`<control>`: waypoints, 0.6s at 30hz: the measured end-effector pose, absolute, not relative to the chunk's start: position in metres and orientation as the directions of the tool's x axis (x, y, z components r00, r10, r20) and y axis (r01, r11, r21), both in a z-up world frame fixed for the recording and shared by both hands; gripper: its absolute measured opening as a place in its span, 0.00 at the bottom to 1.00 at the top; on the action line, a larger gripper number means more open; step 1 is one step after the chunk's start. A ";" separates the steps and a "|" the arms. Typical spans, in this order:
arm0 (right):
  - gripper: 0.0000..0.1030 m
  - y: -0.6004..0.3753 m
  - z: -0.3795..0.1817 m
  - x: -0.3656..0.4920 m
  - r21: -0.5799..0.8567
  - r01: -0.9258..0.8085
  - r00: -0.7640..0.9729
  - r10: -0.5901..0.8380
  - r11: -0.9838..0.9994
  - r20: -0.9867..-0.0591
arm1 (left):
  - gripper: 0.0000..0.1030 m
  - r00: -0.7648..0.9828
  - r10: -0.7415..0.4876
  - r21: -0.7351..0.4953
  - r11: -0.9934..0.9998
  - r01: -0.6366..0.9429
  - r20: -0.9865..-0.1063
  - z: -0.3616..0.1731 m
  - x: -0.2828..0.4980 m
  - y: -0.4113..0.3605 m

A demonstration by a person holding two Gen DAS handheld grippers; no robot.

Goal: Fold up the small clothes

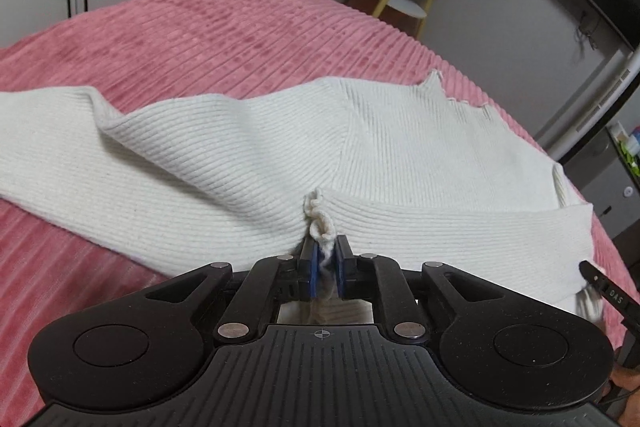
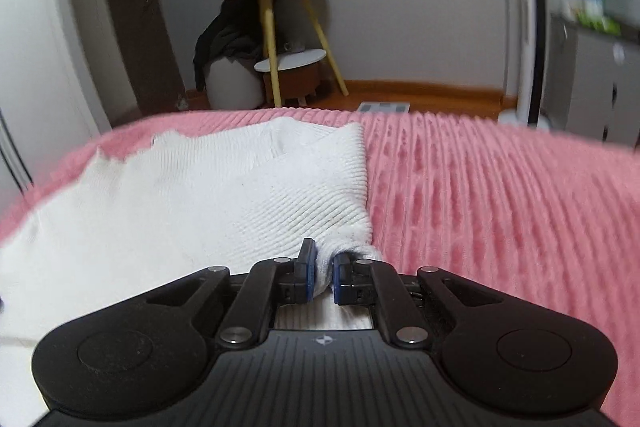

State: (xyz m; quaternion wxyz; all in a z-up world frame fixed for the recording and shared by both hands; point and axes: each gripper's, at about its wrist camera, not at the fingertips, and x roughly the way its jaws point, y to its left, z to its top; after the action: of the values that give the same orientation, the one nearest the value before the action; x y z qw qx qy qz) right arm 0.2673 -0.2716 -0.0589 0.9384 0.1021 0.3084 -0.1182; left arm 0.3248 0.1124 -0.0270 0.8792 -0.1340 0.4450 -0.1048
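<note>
A white ribbed knit top [image 1: 240, 155] lies spread on a pink ribbed bedspread [image 1: 200, 27]. In the left wrist view my left gripper [image 1: 325, 247] is shut on a bunched bit of the top's near edge, the fabric pinched between the blue pads. A sleeve runs off to the left, and the scalloped hem shows at the far right. In the right wrist view my right gripper [image 2: 323, 255] is shut on the near right corner of the top [image 2: 200, 195], with cloth squeezed between its pads. That same gripper's tip [image 1: 600, 283] shows at the right edge of the left wrist view.
The pink bedspread [image 2: 500, 207] stretches bare to the right of the top. Beyond the bed's far edge stand a round side table with yellow legs [image 2: 280, 27], a white pouf draped with dark clothes [image 2: 228, 67] and a grey cabinet [image 2: 592, 75].
</note>
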 end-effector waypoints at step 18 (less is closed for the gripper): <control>0.11 -0.260 -0.048 0.270 0.134 0.268 0.742 -0.115 0.954 -0.660 | 0.09 0.606 -0.310 -0.308 0.945 0.111 -0.733 -0.021 0.317 0.106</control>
State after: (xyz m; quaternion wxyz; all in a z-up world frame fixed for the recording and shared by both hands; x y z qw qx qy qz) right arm 0.2703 -0.2602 -0.0482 0.9268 0.1108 0.3437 -0.1034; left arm 0.3174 0.1062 -0.0214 0.8886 -0.1163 0.4277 -0.1183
